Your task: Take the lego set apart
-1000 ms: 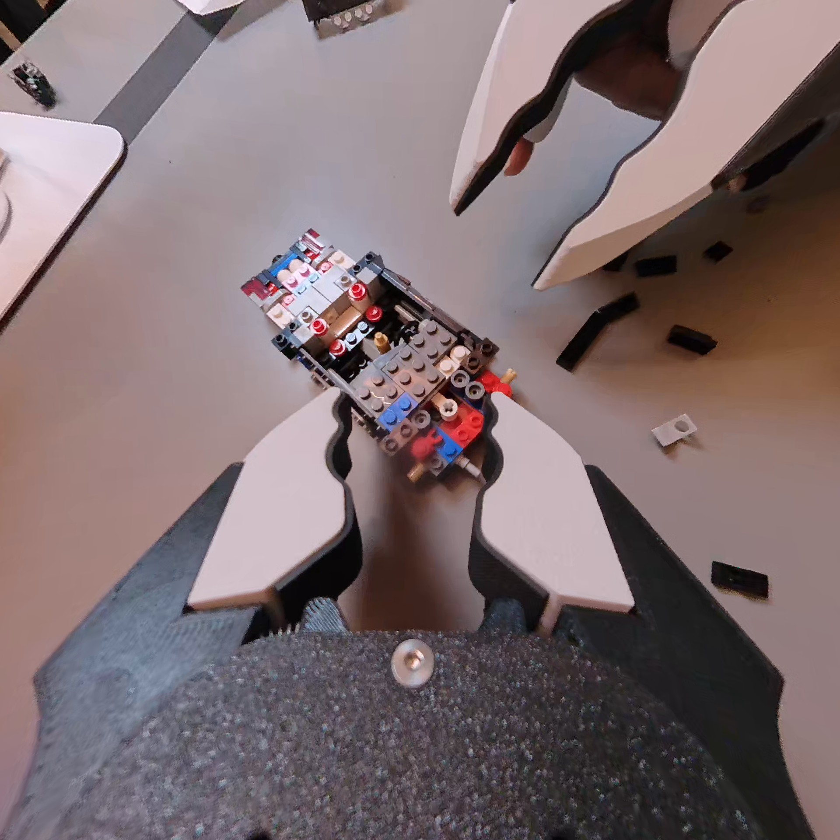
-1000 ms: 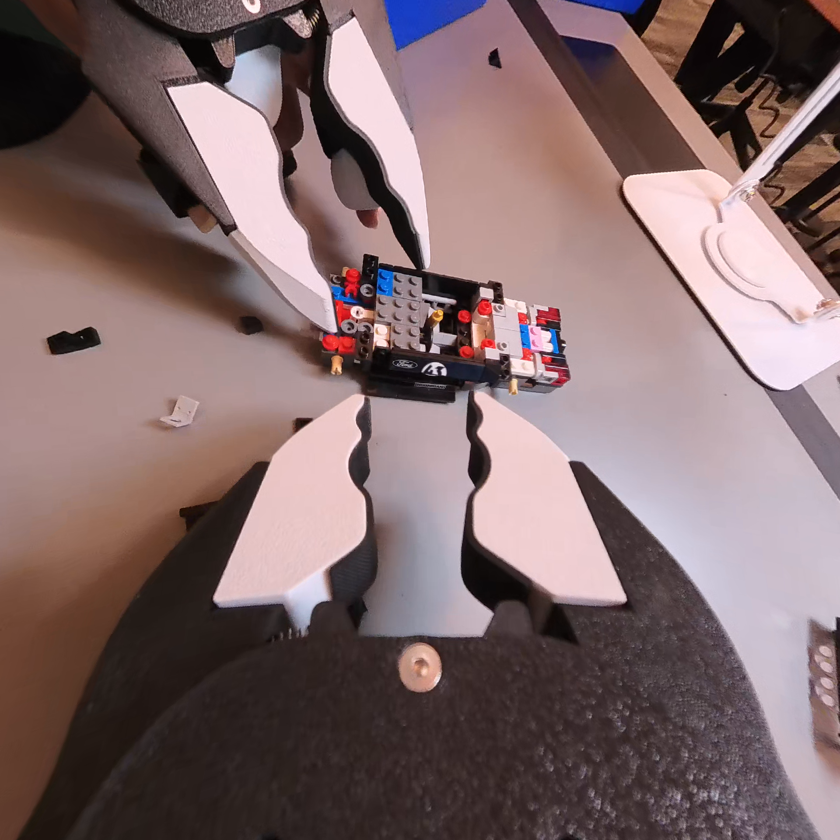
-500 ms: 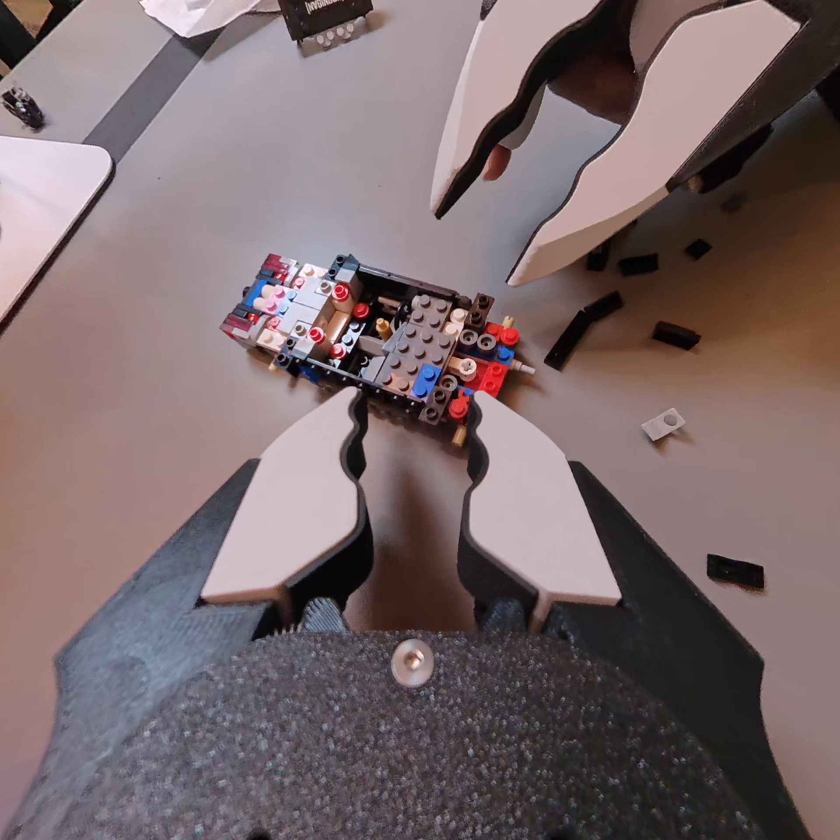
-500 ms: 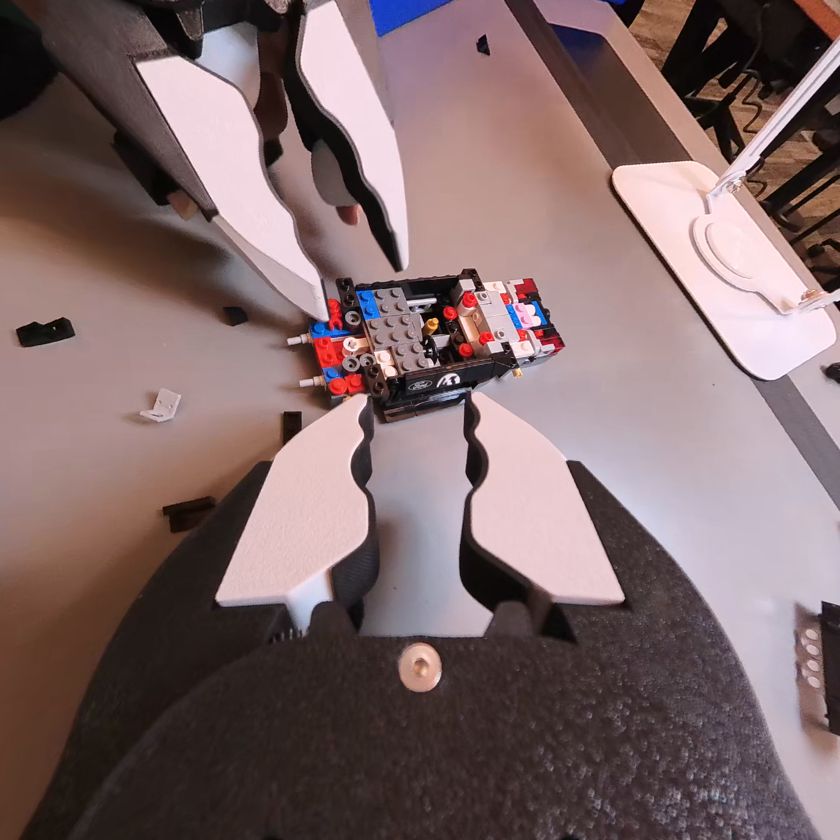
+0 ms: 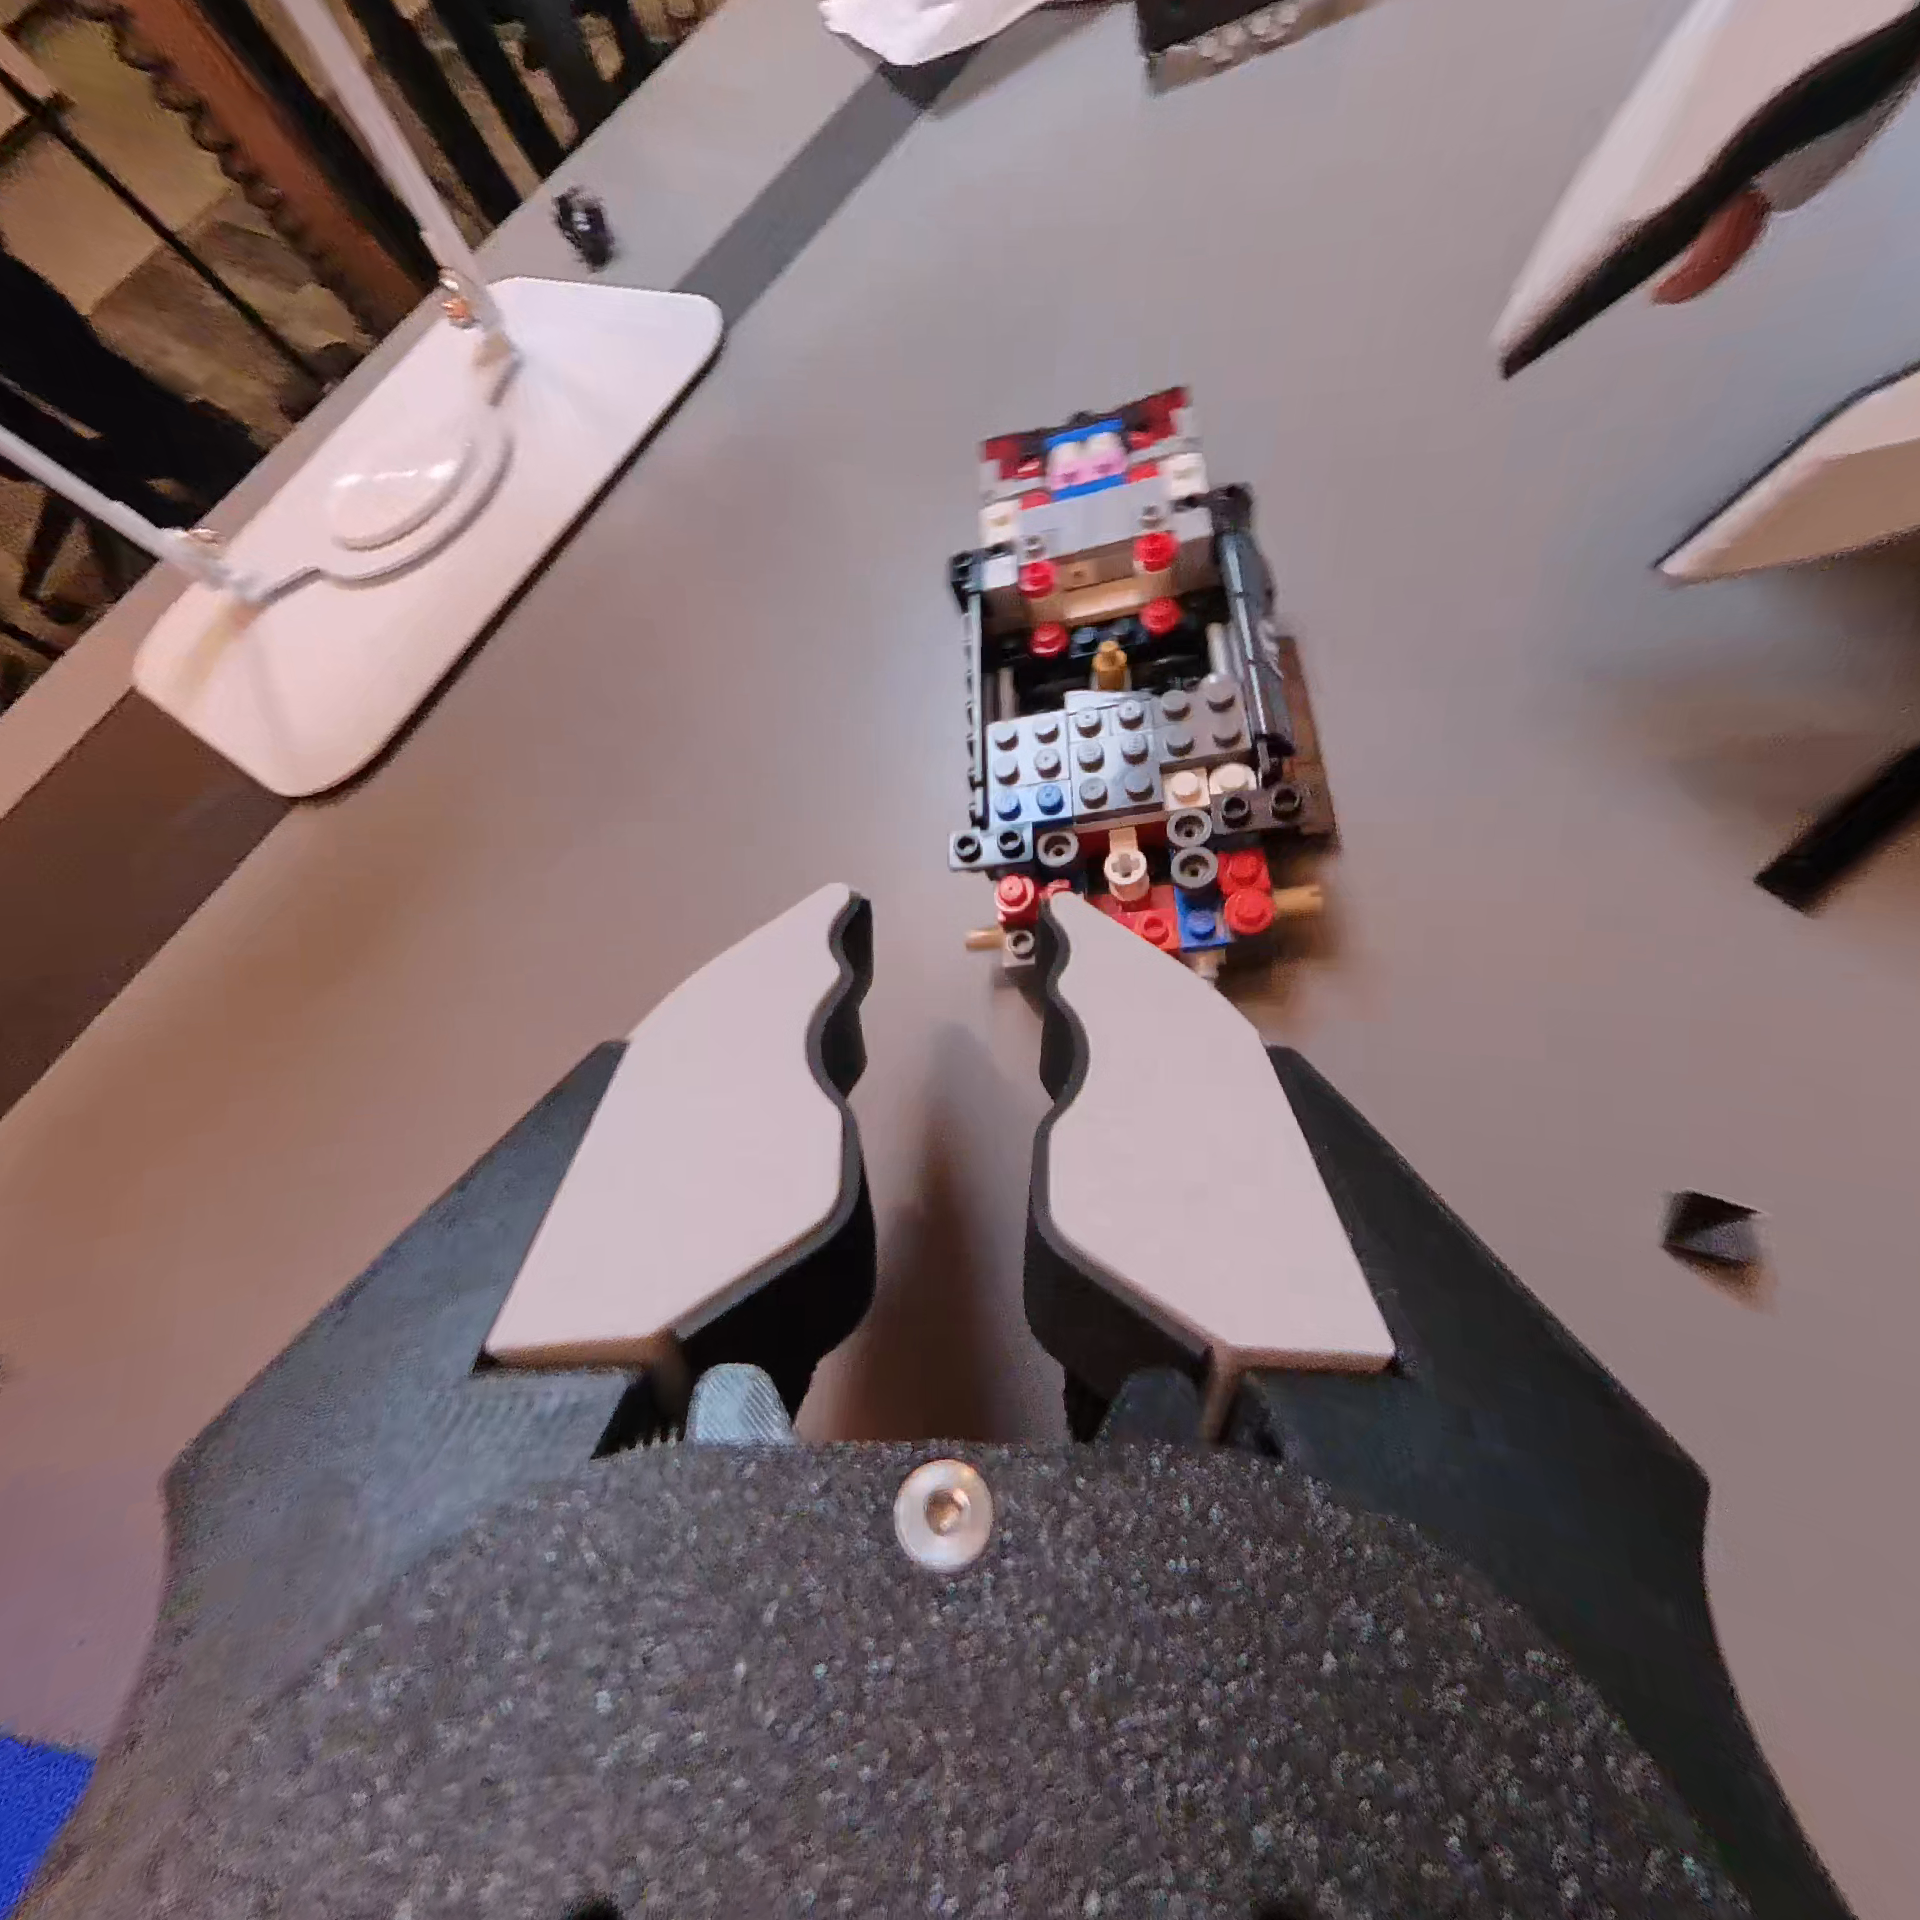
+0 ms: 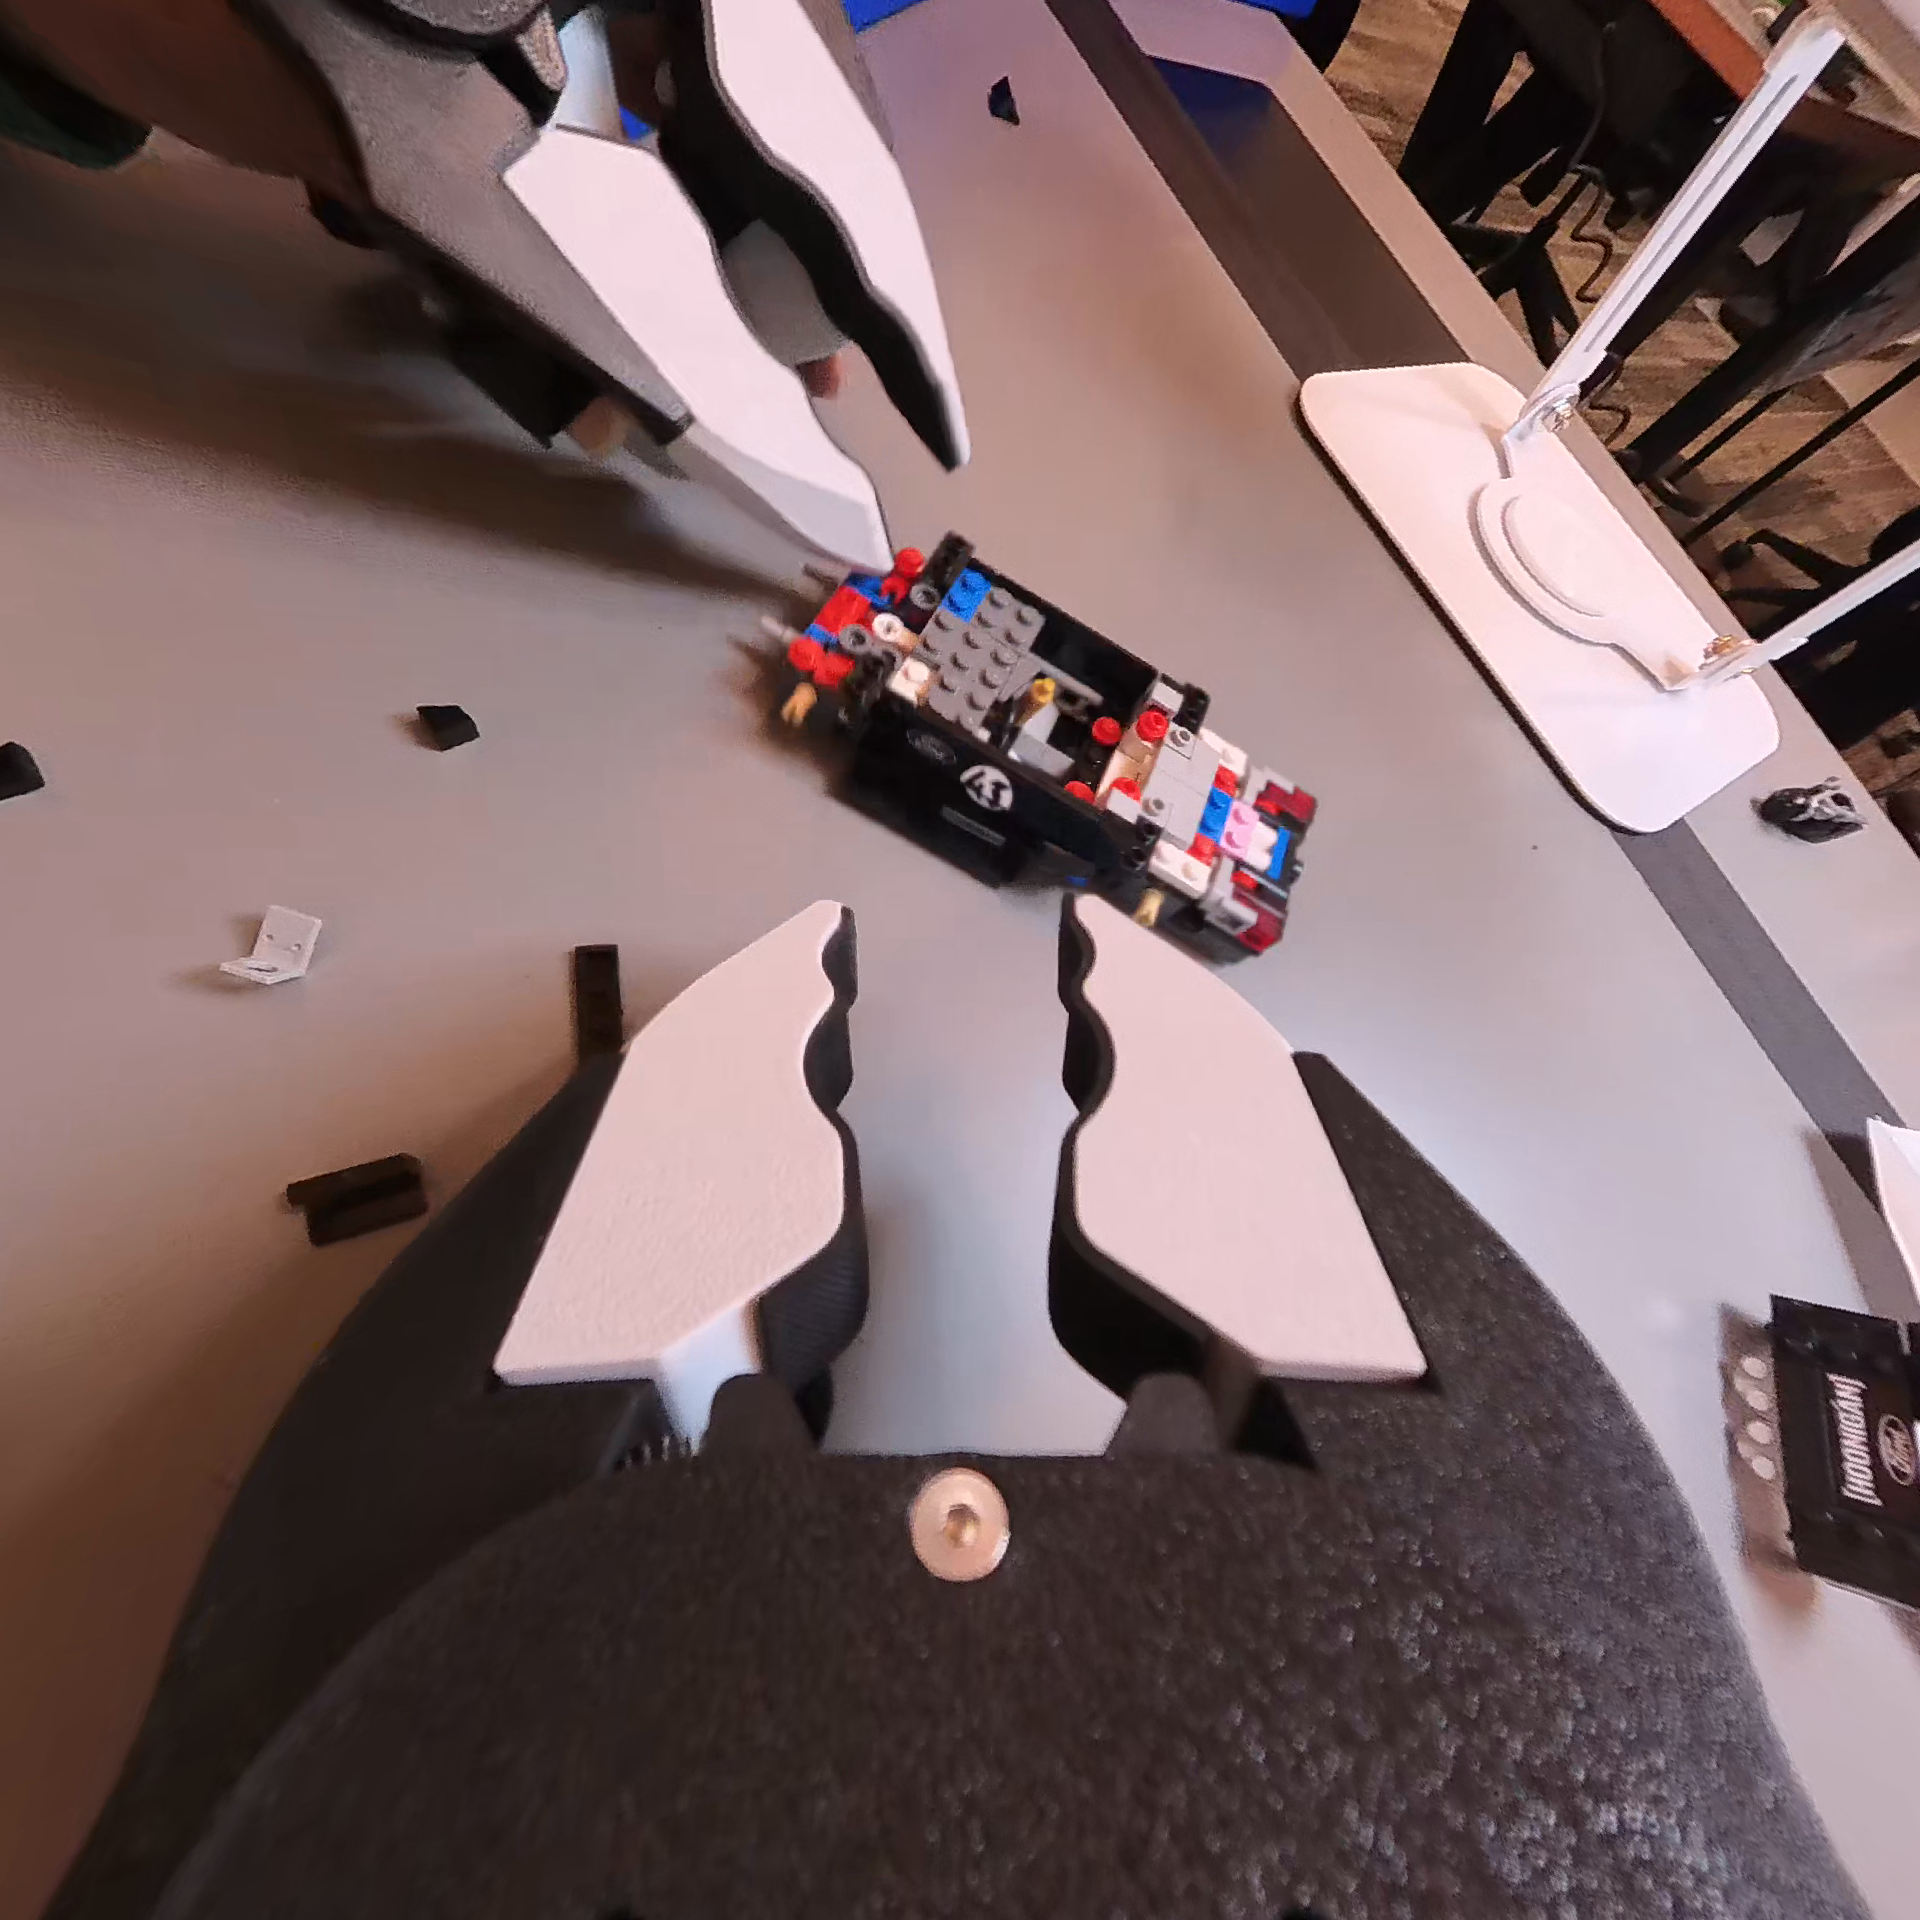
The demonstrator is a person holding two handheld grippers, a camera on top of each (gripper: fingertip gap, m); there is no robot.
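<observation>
A partly stripped lego car, with black sides, grey studded plates and red, blue and pink bricks, lies on the grey bench. Both grippers' jaws are parted and empty.

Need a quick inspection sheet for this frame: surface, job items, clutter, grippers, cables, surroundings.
Surface: grey table with a darker strip near its far edge.
Job's things: partly stripped lego car, studs exposed, flat on the table; loose black pieces and a small white bracket lie apart from it.
Clutter: white lamp base beside the car; black printed plate at the table's edge; small black part.
Grippers: left gripper open, empty, one fingertip at the car's red end; right gripper open, empty, short of the car's side.
Cables: nothing seen on the table.
Surroundings: dark chair legs and floor beyond the table.
</observation>
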